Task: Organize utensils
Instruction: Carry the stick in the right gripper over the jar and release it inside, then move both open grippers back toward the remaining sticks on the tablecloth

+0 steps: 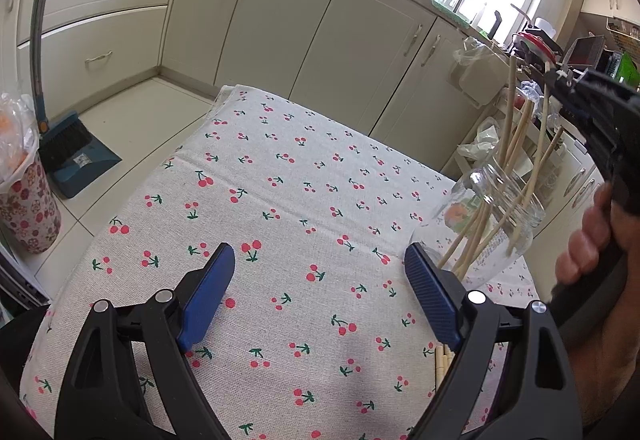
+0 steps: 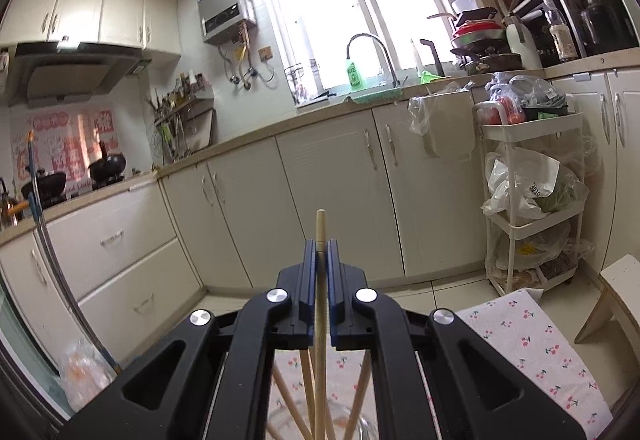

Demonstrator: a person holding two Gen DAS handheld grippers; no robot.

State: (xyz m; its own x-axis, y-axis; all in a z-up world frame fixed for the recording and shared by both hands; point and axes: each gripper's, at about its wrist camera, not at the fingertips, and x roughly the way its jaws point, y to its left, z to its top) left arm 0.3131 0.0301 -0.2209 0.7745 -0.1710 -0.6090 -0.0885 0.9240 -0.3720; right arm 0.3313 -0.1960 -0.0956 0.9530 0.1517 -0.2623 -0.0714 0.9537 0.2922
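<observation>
A single chopstick [image 2: 320,240] is pinched upright by the right gripper [image 2: 320,246] above the glass jar [image 1: 496,215] on the cherry-print counter [image 1: 280,199], while the left gripper [image 1: 320,280] fingers are spread, empty.

Left wrist view tilts down over the tablecloth [image 1: 304,199]; right faces the cabinets [image 2: 340,195], both showing them.

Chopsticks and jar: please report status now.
Right gripper shut on one chopstick above the glass jar. Left gripper open, empty. Nothing in the way.
</observation>
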